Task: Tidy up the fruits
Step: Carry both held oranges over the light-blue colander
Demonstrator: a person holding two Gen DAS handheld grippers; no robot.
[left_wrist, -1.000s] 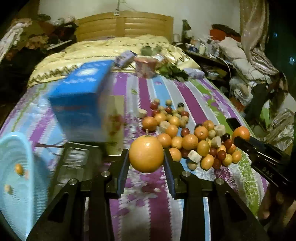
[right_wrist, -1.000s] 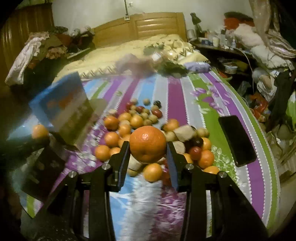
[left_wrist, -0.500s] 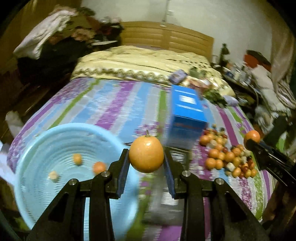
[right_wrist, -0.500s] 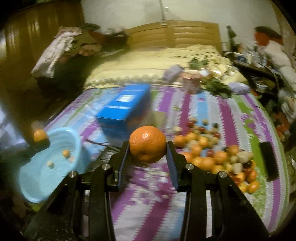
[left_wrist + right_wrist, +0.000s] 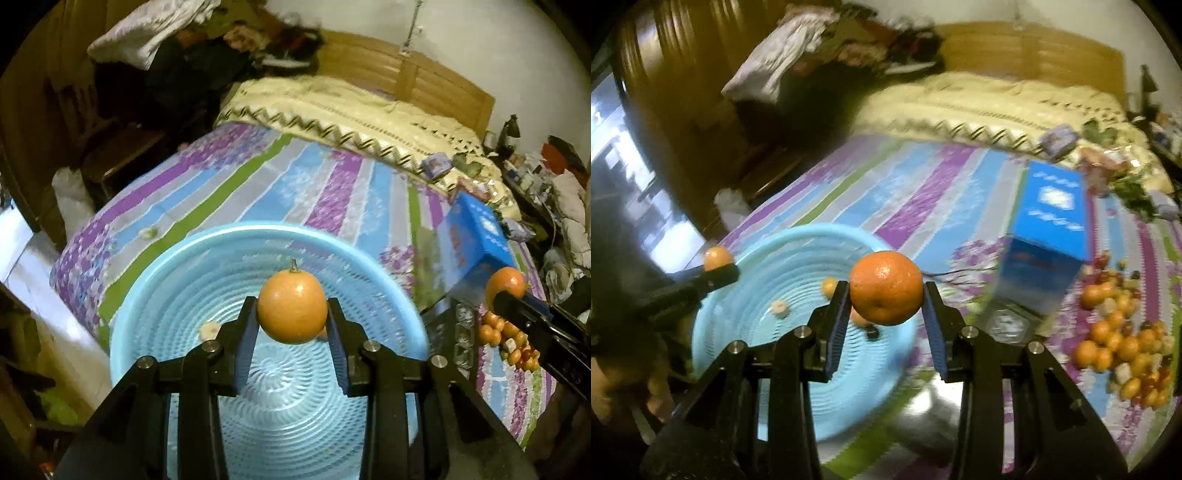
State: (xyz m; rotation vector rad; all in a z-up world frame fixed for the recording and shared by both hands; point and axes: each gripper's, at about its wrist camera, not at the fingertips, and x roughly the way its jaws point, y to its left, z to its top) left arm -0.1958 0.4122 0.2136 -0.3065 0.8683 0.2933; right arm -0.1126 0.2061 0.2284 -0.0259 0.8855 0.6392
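Centrally, a smooth stemmed orange (image 5: 291,311) is pinched in the left gripper (image 5: 291,328) jaws above a pale blue basket (image 5: 177,280) on the striped bed (image 5: 332,192). Likewise, the right gripper (image 5: 885,317) jaws clamp a dimpled orange (image 5: 885,288) beside the basket; a fruit pile (image 5: 1123,339) lies right of a blue box (image 5: 1049,229).

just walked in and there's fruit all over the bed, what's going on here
A person is sorting fruit with a handheld gripper in each hand. The left gripper has its jaws clamped on a stemmed orange over the light blue basket, which already holds a few small pieces. The right gripper grips another orange near the basket's edge. A fruit pile lies beyond the blue box.
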